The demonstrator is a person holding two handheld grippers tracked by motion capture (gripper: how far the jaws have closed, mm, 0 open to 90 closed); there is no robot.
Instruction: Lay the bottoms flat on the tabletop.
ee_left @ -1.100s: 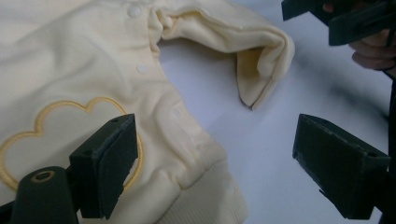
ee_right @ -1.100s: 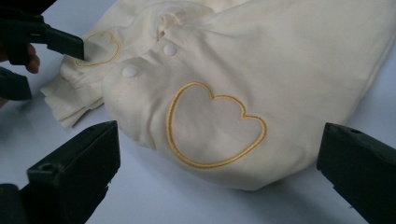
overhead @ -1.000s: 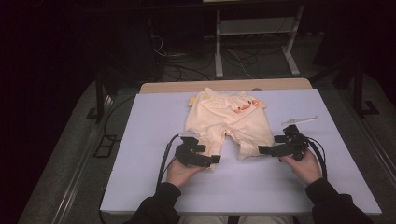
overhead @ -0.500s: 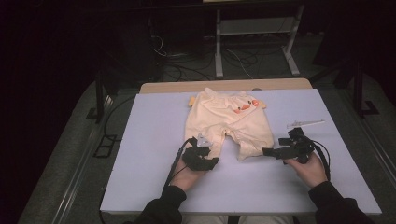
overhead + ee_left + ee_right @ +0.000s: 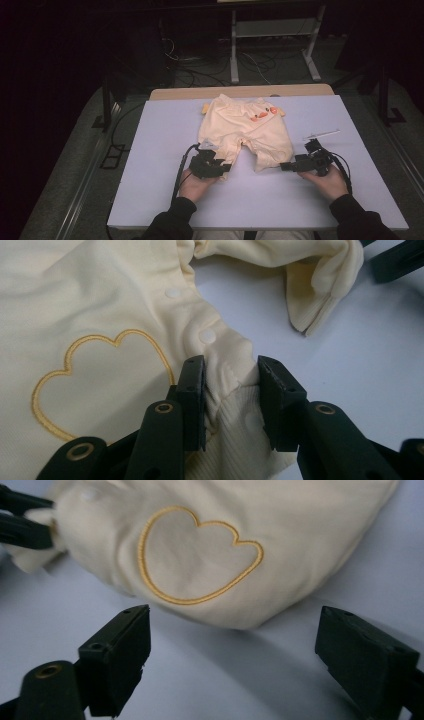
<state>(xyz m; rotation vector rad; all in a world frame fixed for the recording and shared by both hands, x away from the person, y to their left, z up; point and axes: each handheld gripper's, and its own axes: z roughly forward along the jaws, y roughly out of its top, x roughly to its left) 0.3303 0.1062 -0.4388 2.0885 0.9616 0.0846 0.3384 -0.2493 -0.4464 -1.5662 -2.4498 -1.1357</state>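
Cream baby romper (image 5: 243,131) spread flat mid-bench (image 5: 150,150) — left hand-held gripper (image 5: 231,400) clamped on one leg cuff; right hand-held gripper (image 5: 232,655) spread wide just short of the other leg.

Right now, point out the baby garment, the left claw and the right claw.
baby garment (image 5: 235,125): high view, middle of its cream body.
left claw (image 5: 231,400): left gripper view, midway between fingertips, on the bunched leg cuff.
right claw (image 5: 232,647): right gripper view, midway between open fingertips.
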